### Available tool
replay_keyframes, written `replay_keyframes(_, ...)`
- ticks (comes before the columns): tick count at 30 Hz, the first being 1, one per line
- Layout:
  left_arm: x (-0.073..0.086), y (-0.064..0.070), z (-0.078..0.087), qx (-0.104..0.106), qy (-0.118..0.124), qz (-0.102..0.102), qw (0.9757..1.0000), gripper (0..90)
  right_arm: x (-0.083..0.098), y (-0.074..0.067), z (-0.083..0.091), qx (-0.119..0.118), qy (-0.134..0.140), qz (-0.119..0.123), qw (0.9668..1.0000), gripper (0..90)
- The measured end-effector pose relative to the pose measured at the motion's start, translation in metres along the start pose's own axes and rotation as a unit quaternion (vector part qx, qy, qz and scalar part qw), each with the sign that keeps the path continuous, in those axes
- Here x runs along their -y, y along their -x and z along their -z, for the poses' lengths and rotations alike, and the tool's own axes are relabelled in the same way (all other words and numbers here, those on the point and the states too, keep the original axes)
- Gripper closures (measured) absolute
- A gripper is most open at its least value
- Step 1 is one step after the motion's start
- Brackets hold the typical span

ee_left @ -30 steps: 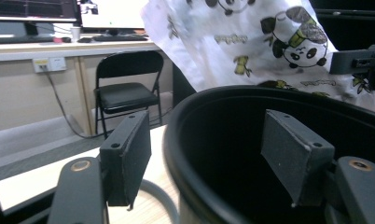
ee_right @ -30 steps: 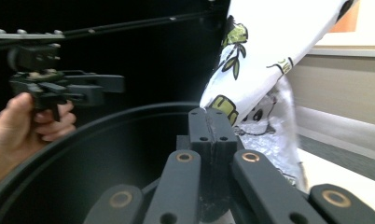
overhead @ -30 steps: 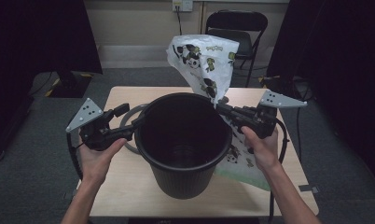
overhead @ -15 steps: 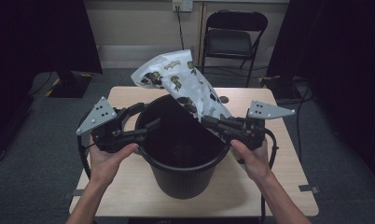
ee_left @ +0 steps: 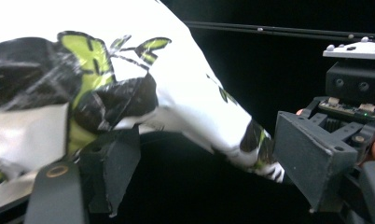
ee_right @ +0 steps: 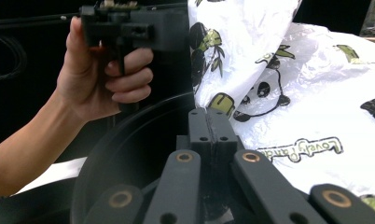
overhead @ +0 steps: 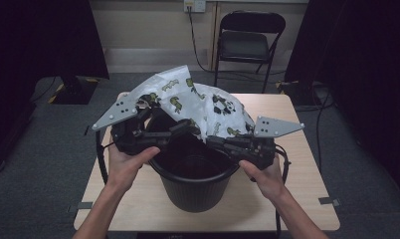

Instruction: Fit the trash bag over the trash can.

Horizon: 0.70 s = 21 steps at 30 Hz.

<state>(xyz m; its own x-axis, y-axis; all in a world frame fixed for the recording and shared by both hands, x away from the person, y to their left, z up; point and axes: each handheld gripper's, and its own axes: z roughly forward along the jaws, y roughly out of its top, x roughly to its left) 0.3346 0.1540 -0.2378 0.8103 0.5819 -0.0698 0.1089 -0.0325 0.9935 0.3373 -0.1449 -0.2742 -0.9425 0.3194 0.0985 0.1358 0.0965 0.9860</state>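
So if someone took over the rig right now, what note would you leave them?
Right gripper: shut on the panda-print bag at its edge.
Left gripper: jaws apart, just been opening; bag beside one jaw, not pinched.
Bag draped over the far rim of the black bin, which stands on the table.
Done: bag brought over the bin.
Left: spread it open, fit it into the bin.
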Motion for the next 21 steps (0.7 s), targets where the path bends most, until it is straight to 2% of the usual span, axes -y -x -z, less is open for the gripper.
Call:
replay_keyframes(1, -0.001, 0.0, -0.001, -0.001, -0.004, -0.003, 1.0, 25.9, 0.001, 0.0, 0.0, -0.002, -0.001, 0.002, 1.0, 90.0)
replay_keyframes(3, -0.002, 0.001, -0.005, 0.003, -0.013, -0.007, 0.9999, 40.7, 0.001, -0.001, -0.001, -0.005, -0.005, 0.005, 1.0, 90.0)
replay_keyframes(4, -0.002, 0.001, -0.006, 0.011, -0.014, -0.009, 0.9998, 45.2, 0.001, -0.001, -0.001, -0.008, -0.007, 0.008, 0.9999, 90.0)
replay_keyframes(5, -0.002, 0.001, -0.008, 0.028, -0.018, -0.008, 0.9994, 57.4, 0.001, -0.002, -0.001, -0.009, -0.007, 0.009, 0.9999, 90.0)
replay_keyframes(6, -0.003, 0.003, -0.009, 0.025, -0.021, -0.013, 0.9994, 66.8, 0.001, -0.002, -0.001, -0.01, -0.007, 0.009, 0.9999, 90.0)
replay_keyframes(7, -0.002, 0.004, -0.01, 0.02, -0.029, -0.026, 0.999, 71.8, 0.001, -0.002, -0.001, -0.011, -0.01, 0.012, 0.9998, 89.6)
replay_keyframes(9, -0.002, 0.006, -0.012, 0.025, -0.039, -0.036, 0.9983, 85.1, 0.001, -0.002, -0.001, -0.012, -0.011, 0.011, 0.9998, 83.9)
replay_keyframes(10, -0.001, 0.007, -0.012, 0.023, -0.041, -0.042, 0.998, 88.1, 0.0, -0.003, -0.001, -0.012, -0.012, 0.011, 0.9998, 78.9)
replay_keyframes(13, 0.0, 0.009, -0.013, 0.029, -0.05, -0.052, 0.997, 89.9, -0.001, -0.004, 0.0, -0.004, -0.009, 0.01, 0.9999, 59.4)
replay_keyframes(18, 0.003, 0.013, -0.011, 0.042, -0.06, -0.069, 0.9949, 90.0, -0.012, 0.0, 0.006, 0.032, 0.011, 0.005, 0.9994, 34.4)
replay_keyframes(21, 0.004, 0.015, -0.012, 0.045, -0.068, -0.078, 0.9937, 90.0, -0.022, 0.003, 0.005, 0.042, 0.02, 0.008, 0.9989, 27.2)
